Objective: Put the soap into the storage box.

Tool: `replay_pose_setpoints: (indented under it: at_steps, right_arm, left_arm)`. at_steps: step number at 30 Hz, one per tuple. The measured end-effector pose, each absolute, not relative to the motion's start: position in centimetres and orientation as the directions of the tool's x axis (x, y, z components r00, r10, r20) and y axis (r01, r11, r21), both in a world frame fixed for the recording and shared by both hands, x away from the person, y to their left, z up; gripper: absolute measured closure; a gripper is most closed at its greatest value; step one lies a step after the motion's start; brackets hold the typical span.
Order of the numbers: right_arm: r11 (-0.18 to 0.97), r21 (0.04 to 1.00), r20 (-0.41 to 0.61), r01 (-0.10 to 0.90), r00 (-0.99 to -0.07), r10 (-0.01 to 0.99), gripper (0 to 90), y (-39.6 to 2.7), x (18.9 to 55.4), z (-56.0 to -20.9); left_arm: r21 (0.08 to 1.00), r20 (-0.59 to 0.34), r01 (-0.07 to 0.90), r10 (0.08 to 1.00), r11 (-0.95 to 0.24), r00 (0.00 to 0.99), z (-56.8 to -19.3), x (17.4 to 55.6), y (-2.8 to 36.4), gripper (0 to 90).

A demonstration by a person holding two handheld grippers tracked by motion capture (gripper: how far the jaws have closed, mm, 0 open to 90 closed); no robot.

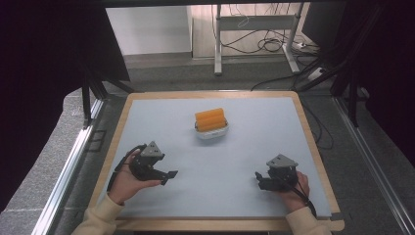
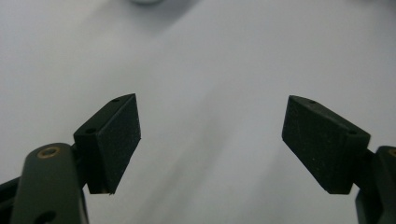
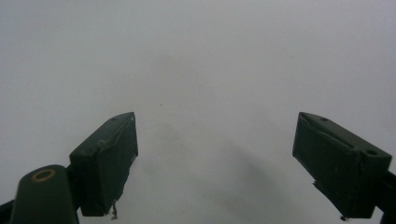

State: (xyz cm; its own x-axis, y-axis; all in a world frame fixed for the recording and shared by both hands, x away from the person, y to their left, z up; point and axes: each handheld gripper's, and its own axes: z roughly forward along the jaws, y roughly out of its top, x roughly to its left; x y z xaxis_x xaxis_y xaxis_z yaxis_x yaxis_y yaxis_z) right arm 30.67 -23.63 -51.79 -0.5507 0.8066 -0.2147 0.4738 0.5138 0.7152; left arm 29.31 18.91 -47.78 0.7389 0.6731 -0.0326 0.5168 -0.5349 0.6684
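- High view, nearest me: my left gripper (image 1: 164, 177) sits by the table's (image 1: 147, 127) near-left corner, my right gripper (image 1: 260, 180) by the near-right corner, both low over the blue-grey mat.
- Left gripper view: jaws spread wide with nothing between them but bare mat.
- Right gripper view: jaws likewise spread wide and empty.
- Farther off, about mid-table toward the far edge, an orange block (image 1: 210, 119) rests on top of a small white tray (image 1: 212, 132), well apart from both grippers.
- I judge no grasp is in hand now; any next pick calls for reaching forward and straddling the block.
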Motion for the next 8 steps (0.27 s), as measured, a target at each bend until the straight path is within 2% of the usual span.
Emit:
replay_pose_setpoints:
  at_steps: [8]
  right_arm:
    - [0.500, 0.745, -0.224, 0.442, -0.540, 0.811, 14.6, -23.85, 30.56, -51.45]
  left_arm:
    - [0.677, -0.025, 0.516, 0.684, -0.525, 0.729, -47.93, 29.45, 18.84, 18.2]
